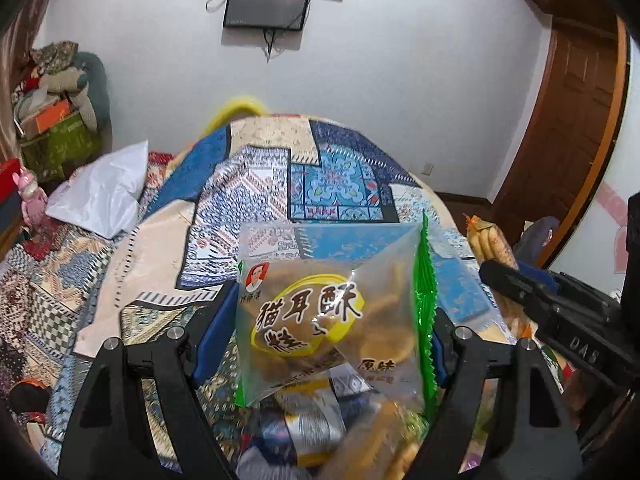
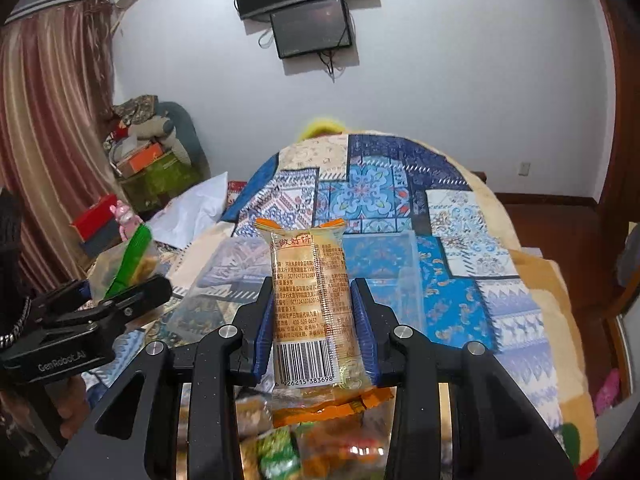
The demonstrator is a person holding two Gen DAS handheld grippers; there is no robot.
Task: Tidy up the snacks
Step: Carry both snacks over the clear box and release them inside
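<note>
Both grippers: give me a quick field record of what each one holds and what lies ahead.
left gripper: shut on green-edged cracker bag, lifted
right gripper: shut on orange-ended biscuit pack, upright, barcode facing the camera
ahead: clear plastic bin on the patterned quilt
below grippers: pile of mixed snack packets, blurred
far left: white plastic bag on the bed
</note>
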